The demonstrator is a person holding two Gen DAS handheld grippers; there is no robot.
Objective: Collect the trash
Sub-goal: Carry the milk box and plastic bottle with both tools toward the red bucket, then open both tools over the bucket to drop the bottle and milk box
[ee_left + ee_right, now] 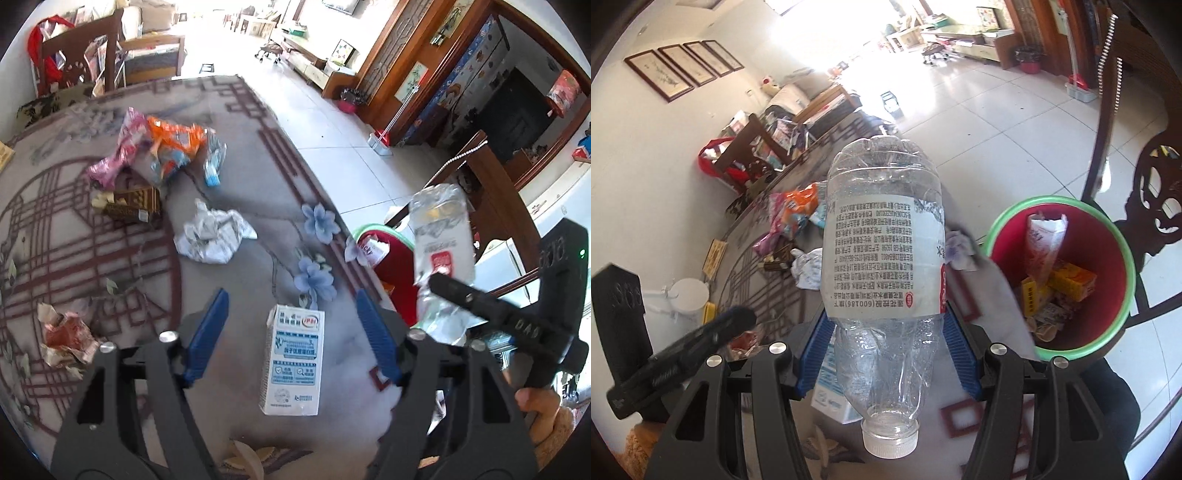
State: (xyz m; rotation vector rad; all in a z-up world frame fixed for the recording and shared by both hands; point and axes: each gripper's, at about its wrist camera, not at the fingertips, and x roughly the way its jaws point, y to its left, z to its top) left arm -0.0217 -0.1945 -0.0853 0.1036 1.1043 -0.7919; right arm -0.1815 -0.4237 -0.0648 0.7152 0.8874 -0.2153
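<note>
bottle (882, 266) clamped between right tongs (886, 354)

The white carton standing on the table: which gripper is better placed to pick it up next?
The left gripper. It is open with the white carton upright between its blue fingers. The right gripper is shut on the plastic bottle, not yet dropped in the red bin.

Black-framed left tongs (293, 336) and right tongs (886, 354): ribbed blue fingers (207, 332), silver screws, a green indicator light.
</note>
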